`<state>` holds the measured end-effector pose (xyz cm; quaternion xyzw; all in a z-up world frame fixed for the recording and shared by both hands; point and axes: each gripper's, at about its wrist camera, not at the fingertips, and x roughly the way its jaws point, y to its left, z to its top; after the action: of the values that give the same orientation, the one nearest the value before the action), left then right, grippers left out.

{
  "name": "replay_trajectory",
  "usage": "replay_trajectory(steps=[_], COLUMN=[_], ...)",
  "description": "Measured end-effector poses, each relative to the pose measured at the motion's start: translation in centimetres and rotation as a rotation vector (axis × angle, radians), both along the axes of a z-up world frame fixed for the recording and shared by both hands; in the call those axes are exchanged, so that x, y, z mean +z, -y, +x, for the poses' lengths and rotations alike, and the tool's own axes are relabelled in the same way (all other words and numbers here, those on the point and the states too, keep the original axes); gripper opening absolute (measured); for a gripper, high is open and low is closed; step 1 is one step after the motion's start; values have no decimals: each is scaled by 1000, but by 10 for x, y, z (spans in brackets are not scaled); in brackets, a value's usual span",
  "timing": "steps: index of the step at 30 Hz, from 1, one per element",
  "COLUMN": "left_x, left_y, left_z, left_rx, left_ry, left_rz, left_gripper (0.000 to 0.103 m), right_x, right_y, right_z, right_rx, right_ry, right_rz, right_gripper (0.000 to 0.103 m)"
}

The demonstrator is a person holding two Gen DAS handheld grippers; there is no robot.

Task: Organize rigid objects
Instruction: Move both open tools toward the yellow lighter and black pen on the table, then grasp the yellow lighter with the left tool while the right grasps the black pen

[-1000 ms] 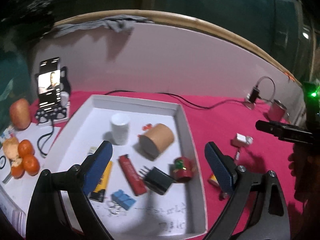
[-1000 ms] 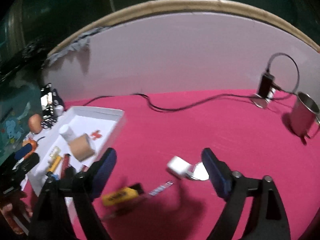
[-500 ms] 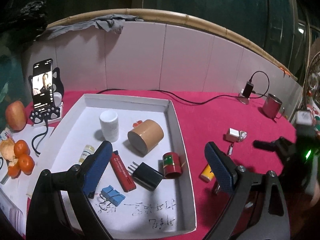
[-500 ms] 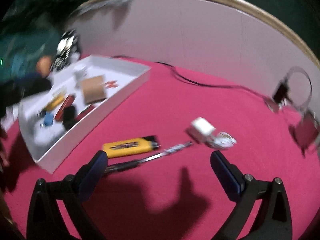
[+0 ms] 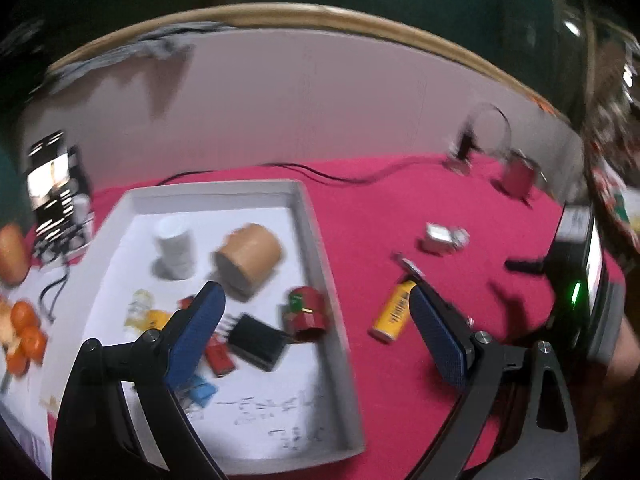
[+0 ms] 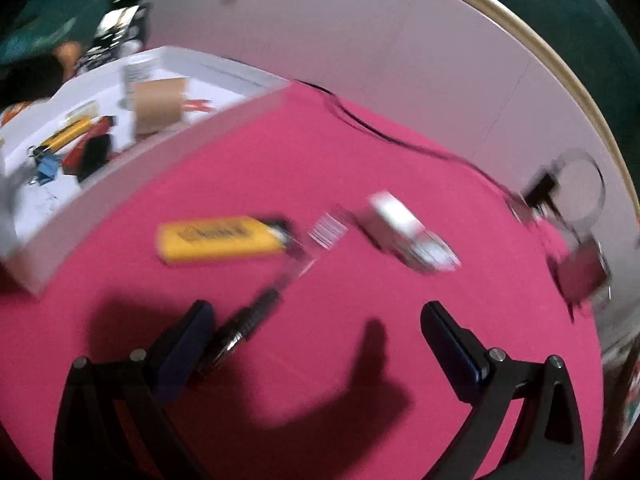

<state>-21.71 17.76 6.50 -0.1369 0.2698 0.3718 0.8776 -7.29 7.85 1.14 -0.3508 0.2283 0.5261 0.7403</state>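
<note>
**Desk:** What runs on the left of the frame?

**Photographer:** In the left wrist view, a white tray (image 5: 320,240) fills the left and centre, sitting on a table (image 5: 380,208) covered in pink cloth. It already collects the sorted pieces: a white bottle (image 5: 176,248) standing at upper left, a cardboard roll (image 5: 250,258) on its side beside it, a red tin (image 5: 306,312) against the right wall, a black plug adapter (image 5: 256,340) just left of the tin. The left claw (image 5: 316,336) hangs spread over the tray's right wall, nothing between its pads. I read that as waiting.

**Desk:** And what is left to sort?

**Photographer:** Right of the tray, loose on the cloth: a yellow lighter (image 5: 394,312), a slim pen-like tool (image 5: 408,266) just above it, and a small white box (image 5: 442,236) further up and right. They lie outside the tray, so they look like the remaining work.

**Desk:** The other camera?

**Photographer:** In the right wrist view the tray (image 6: 160,160) sits at upper left, the lighter (image 6: 220,238) centre-left beside its wall, the tool (image 6: 248,320) running diagonally down to the lower left, the white box (image 6: 404,228) right of centre, and a metal cup (image 6: 584,272) at far right. The right claw (image 6: 316,328) is spread wide, low over the cloth. The tool's dark end lies just beside its left pad, inside the gap, not pinched. The frame is blurred, so I cannot tell whether they touch. My guess is that the tool is next.
</note>
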Motion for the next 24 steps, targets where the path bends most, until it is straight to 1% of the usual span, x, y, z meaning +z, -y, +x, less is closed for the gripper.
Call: replay_trajectory(steps=[2,3,4,5,7,8,9,10,11,12,16,20,22,24], left_x=[-3,-5,-6,-8,-15,-19,-23,-27,-29,-32,-44,-53,-55,-56], left_y=[4,4,5,6,8,8,8,7,6,5,4,-3,-7,-11], left_z=[20,30,39,50,72,81,88,93,96,100,110,119,123,122], left_rx=[-96,-128,-155,-183,-226,-231,-228,-225,-224,-226,-237,-248,-251,-261], left_ry=[-45,-61,-77,-96,-151,-183,-206,-227,-242,-257,-333,-381,-395,-376], left_rz=[-24,-38,-52,-62,-73,-79,-84,-91,-98,-105,-108,-120,-129,-152], left_gripper=[94,94,94,94,94,93,87,72,69,68,68,68,68,66], right_x=[1,4,8,15,17,18,19,19,19,17,16,14,15,19], right_y=[17,28,36,50,59,63,67,70,73,68,67,65,66,61], right_z=[30,49,62,78,87,93,98,101,102,99,100,93,85,71], right_rx=[-51,-81,-94,-108,-132,-131,-121,-123,-126,-126,-122,-112,-72,0], right_ry=[-78,-158,-230,-281,-271,-309,-348,-364,-371,-378,-405,-410,-402,-375], right_rz=[17,35,70,133,160,173,191,202,204,202,190,201,219,224], right_gripper=[103,102,102,102,102,102,102,102,102,102,102,102,102,102])
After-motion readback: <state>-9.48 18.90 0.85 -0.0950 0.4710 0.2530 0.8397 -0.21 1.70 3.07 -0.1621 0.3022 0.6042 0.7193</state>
